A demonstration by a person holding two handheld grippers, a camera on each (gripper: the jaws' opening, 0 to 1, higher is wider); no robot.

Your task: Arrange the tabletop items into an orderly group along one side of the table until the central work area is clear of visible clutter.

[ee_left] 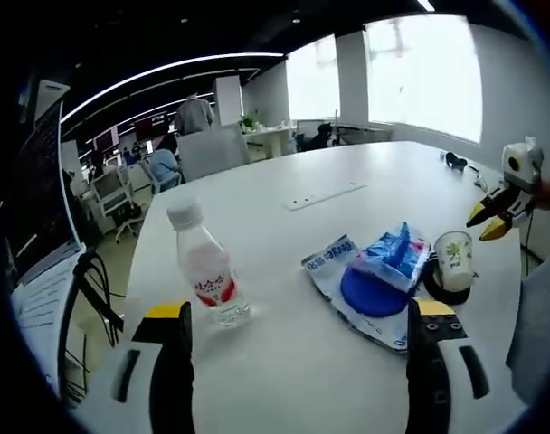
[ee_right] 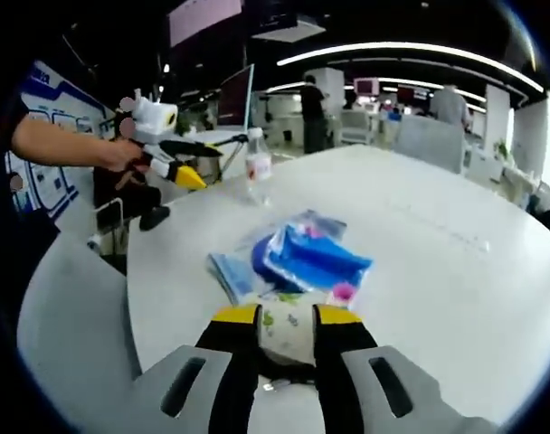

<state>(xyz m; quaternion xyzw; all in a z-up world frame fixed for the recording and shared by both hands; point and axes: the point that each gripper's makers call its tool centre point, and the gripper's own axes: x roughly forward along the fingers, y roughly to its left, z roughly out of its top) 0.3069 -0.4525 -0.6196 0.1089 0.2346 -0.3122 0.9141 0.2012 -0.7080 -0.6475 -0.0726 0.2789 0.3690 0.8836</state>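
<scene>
Right gripper view: our right gripper (ee_right: 285, 318) pinches the small white floral-print cup (ee_right: 285, 333) just before the blue plastic packets (ee_right: 307, 256); our left gripper (ee_left: 298, 330) (spread) faces the clear water bottle (ee_left: 205, 266), risking toppling.

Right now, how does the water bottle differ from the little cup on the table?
The bottle is tall, clear and closed with a white cap; the cup is short, pale and printed with green leaves. The bottle stands free between the spread jaws of the left tool; the cup sits between the jaws of the right tool, which look closed on it. Both stand upright on the white table.
</scene>
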